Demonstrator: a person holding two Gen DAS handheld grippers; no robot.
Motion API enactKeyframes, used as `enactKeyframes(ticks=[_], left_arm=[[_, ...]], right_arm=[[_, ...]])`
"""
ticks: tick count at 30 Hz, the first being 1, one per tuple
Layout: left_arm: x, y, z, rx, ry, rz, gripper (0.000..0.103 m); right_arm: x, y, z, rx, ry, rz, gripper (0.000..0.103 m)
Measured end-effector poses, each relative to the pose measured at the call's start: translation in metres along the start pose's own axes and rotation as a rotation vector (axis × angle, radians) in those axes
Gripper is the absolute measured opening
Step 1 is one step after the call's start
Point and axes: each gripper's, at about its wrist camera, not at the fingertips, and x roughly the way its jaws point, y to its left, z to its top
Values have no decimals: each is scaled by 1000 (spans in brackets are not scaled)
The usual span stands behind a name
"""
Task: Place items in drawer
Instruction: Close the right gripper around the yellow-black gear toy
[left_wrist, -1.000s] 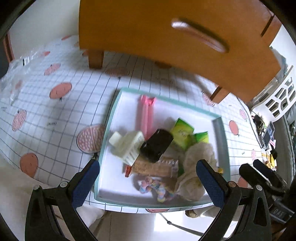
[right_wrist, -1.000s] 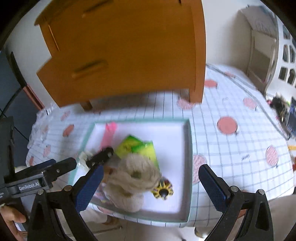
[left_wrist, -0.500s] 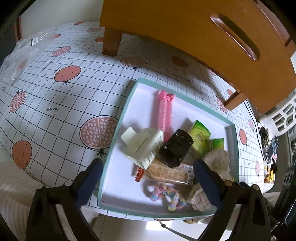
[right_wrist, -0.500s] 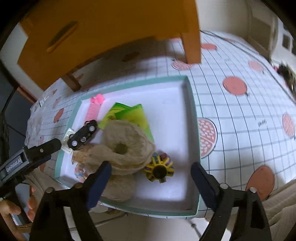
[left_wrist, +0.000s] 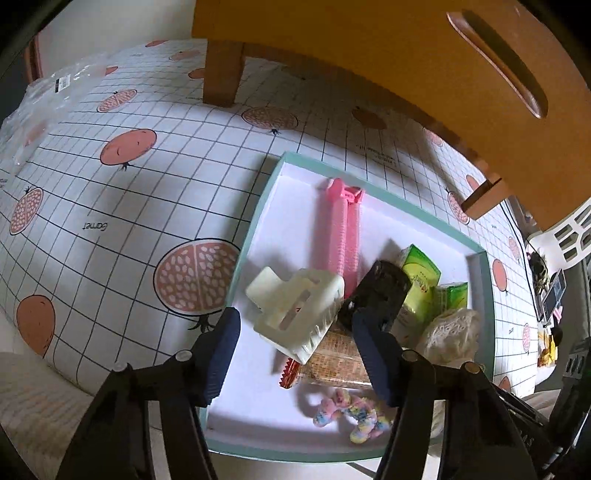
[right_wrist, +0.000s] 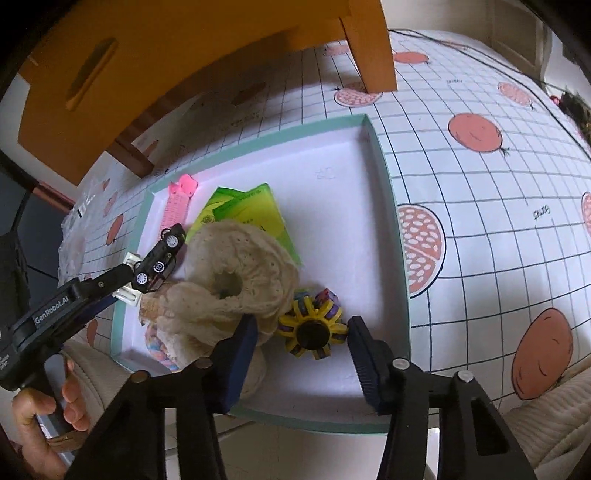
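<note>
Cream hair claw (left_wrist: 295, 314) now sits between the left gripper (left_wrist: 295, 332) jaws, which dropped closer over the last second; right gripper (right_wrist: 301, 339) came down to bracket the yellow spoked toy (right_wrist: 312, 334). Both are spread wide, gripping nothing. All items sit in the teal tray (left_wrist: 480, 295); orange drawer unit (left_wrist: 369, 55) behind looks shut. Black toy car (left_wrist: 380, 295) and snack bar (left_wrist: 340, 358) crowd the claw, lace scrunchie (right_wrist: 236, 280) crowds the toy.

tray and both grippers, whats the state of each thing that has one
left gripper: jaws open, astride the cream hair claw
right gripper: jaws open, astride the yellow gear toy
cream hair claw: closed, lying on its side
black toy car: tipped, wheels showing
drawer: shut
tray: holding all the items
</note>
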Motion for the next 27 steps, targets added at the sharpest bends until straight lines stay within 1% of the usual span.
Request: enactKeyframes(ticks=[4, 9, 11, 12, 13, 15, 18, 20, 21, 27], left_arm=[[9, 1, 1, -6, 23, 5, 64], [12, -4, 3, 21, 17, 8, 64], [13, -5, 3, 31, 22, 12, 64], [13, -6, 3, 33, 24, 12, 63], [13, -5, 3, 32, 25, 15, 57], [14, -1, 3, 15, 35, 8, 49], [14, 4, 4, -16, 38, -6, 48], [13, 6, 4, -23, 35, -6, 48], [12, 6, 4, -27, 31, -3, 46], [8, 10, 7, -52, 15, -18, 46]], right_arm=[[7, -4, 2, 16, 12, -3, 49], [10, -4, 5, 15, 3, 0, 48], [11, -4, 4, 16, 3, 6, 44], [10, -5, 4, 19, 2, 7, 43], [10, -6, 5, 22, 1, 9, 42], [9, -7, 5, 32, -2, 16, 41], [9, -9, 4, 51, -6, 19, 41], [8, -11, 3, 67, -14, 19, 41], [7, -12, 2, 77, -17, 22, 41], [1, -17, 0, 119, -39, 32, 41]])
